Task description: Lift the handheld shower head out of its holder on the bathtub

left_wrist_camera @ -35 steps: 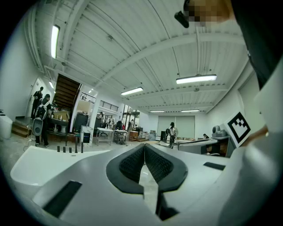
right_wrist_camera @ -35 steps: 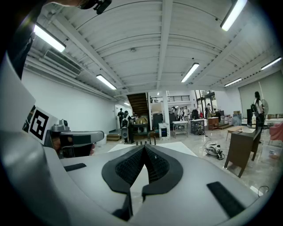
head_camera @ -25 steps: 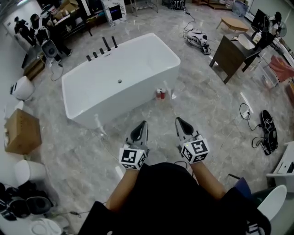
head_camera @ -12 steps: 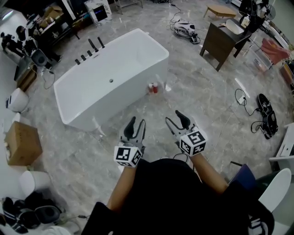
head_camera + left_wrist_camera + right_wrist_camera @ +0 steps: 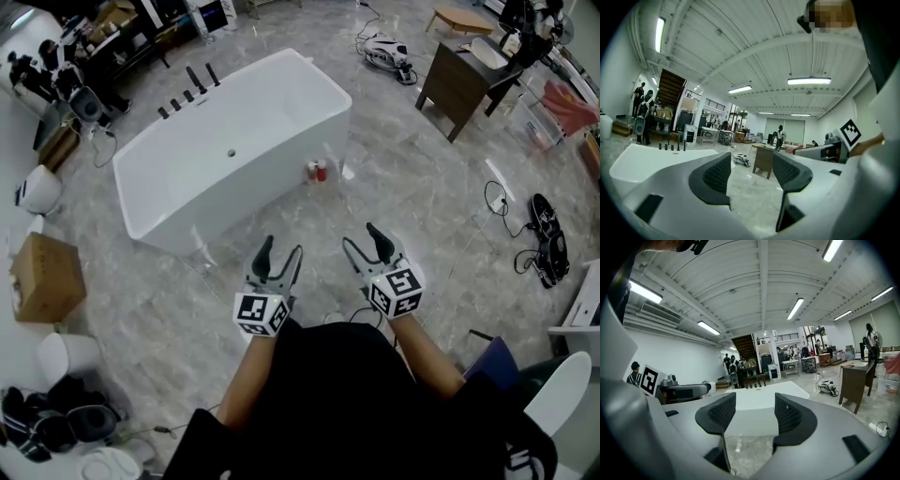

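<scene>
A white freestanding bathtub stands on the marble floor ahead of me. A row of black fittings rises from its far rim; the shower head is too small to pick out among them. My left gripper and right gripper hang side by side in the air, well short of the tub. Their jaws are opening, and nothing is between them. In the left gripper view the tub and fittings lie left of the jaws of that gripper. The right gripper faces the tub straight on.
Two red bottles stand on the floor at the tub's near side. A dark wooden desk is at the back right, with cables and shoes on the floor to the right. A cardboard box sits at the left.
Both grippers' jaws have gone from shut to wide apart. Both grippers have sunk a little toward my body.
</scene>
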`<state>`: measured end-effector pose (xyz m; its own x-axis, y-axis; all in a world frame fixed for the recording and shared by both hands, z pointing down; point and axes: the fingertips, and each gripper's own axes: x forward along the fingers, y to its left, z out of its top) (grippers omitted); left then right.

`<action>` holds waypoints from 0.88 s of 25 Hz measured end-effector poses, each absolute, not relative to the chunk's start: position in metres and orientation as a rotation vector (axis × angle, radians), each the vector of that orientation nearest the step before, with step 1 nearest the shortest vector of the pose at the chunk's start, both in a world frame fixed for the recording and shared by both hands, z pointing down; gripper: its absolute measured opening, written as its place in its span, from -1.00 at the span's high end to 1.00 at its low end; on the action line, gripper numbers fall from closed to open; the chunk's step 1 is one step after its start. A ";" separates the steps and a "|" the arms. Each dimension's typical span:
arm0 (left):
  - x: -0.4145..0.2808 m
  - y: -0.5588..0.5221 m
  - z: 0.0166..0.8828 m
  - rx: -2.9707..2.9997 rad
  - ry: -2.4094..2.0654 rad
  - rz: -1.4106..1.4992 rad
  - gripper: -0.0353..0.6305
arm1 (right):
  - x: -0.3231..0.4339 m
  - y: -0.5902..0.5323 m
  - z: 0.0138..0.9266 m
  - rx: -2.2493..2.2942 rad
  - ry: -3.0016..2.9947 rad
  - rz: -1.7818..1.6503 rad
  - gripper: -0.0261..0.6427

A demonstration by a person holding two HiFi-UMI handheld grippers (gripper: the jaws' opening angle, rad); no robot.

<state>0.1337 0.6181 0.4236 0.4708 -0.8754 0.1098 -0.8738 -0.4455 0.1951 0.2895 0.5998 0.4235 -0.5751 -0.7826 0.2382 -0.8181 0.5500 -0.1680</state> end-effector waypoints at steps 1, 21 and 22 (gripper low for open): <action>0.134 0.620 0.424 2.491 -1.517 -0.008 0.12 | 0.291 0.601 0.426 1.371 -2.647 0.400 0.25; 0.123 0.554 0.446 2.484 -1.492 0.037 0.09 | 0.295 0.544 0.461 1.365 -2.574 0.515 0.25; 0.122 0.540 0.448 2.483 -1.493 0.031 0.09 | 0.296 0.533 0.463 1.366 -2.567 0.513 0.25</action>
<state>0.1220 0.5404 0.4476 0.4765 -0.8676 0.1422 -0.8727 -0.4471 0.1962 0.2956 0.5325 0.4633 -0.5580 -0.7644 0.3230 -0.8298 0.5160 -0.2126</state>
